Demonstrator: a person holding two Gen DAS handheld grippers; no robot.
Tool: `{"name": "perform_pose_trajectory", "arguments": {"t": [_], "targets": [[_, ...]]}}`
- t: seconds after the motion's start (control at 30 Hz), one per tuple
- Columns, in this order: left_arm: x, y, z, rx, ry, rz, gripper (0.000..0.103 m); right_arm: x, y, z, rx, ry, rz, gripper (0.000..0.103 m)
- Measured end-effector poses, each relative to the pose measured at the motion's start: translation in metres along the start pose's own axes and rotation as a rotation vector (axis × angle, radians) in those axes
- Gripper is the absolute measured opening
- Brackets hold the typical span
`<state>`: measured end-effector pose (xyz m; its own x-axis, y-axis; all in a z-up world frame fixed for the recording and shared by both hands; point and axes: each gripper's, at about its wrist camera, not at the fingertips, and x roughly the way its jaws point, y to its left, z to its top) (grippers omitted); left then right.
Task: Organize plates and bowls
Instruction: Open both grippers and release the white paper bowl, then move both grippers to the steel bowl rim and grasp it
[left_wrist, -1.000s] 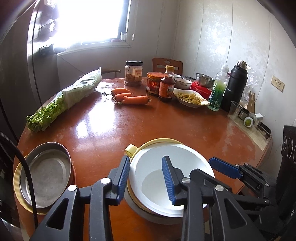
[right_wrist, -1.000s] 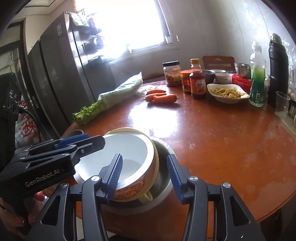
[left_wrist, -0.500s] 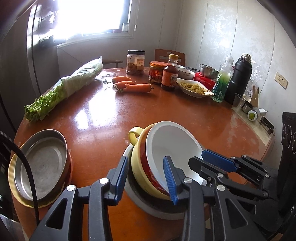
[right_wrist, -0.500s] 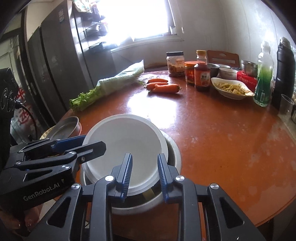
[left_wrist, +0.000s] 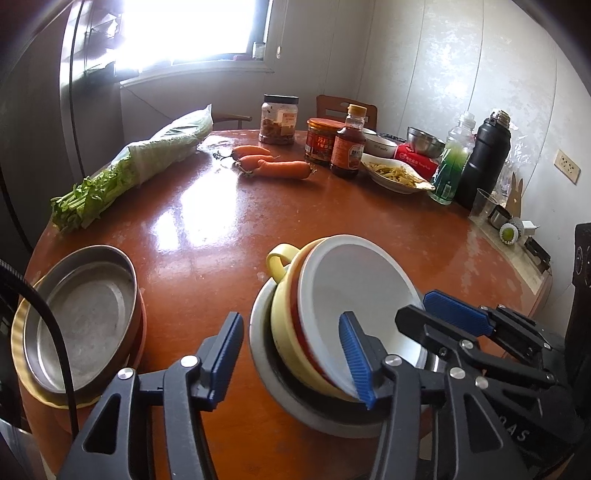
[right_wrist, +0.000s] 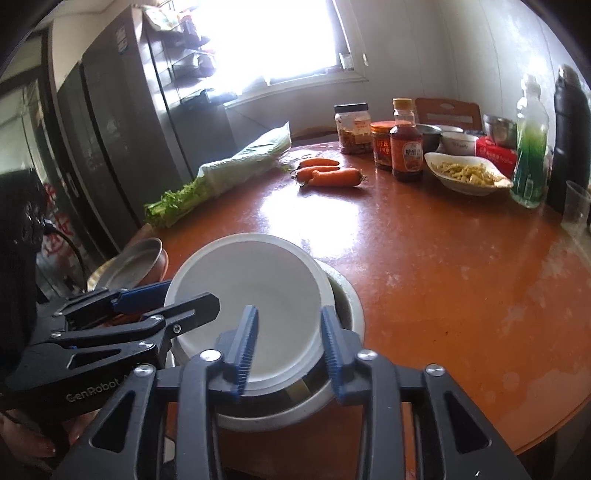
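Note:
A white bowl sits nested in a yellow-and-red handled bowl, and both lie tilted inside a steel bowl at the table's near edge. My left gripper is open, its jaws apart over the stack's left rim. My right gripper is open, its fingers straddling the white bowl's near rim above the steel bowl. A second stack, a steel pan on a yellow plate, sits at the left.
On the round brown table lie bagged greens, carrots, jars and a sauce bottle, a dish of food, a green bottle and a black flask. A dark fridge stands at the left.
The nested bowls tipped up from lying flat in the steel bowl. My right gripper closed in, then opened wider around the white bowl's rim. My left gripper drew back and opened more.

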<state>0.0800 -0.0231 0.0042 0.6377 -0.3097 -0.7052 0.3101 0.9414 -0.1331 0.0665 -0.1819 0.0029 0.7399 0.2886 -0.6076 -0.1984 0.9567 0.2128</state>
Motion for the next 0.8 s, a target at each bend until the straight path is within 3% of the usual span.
{"name": "perform_pose_trajectory", "arguments": {"t": [0.13, 0.47, 0.57, 0.8], "targets": [[-0.008, -0.002, -0.001, 0.006, -0.015, -0.002, 0.06, -0.007, -0.003, 0.001, 0.012, -0.012, -0.003, 0.041], [-0.035, 0.006, -0.005, -0.022, -0.063, 0.02, 0.078, -0.024, -0.001, 0.003, -0.008, -0.054, -0.026, 0.062], [-0.038, 0.008, -0.009, -0.028, -0.058, 0.024, 0.081, -0.027, 0.002, 0.001, -0.027, -0.052, -0.037, 0.068], [-0.042, 0.017, -0.022, -0.066, -0.031, 0.015, 0.089, -0.031, -0.002, -0.003, -0.015, -0.051, -0.062, 0.073]]}}
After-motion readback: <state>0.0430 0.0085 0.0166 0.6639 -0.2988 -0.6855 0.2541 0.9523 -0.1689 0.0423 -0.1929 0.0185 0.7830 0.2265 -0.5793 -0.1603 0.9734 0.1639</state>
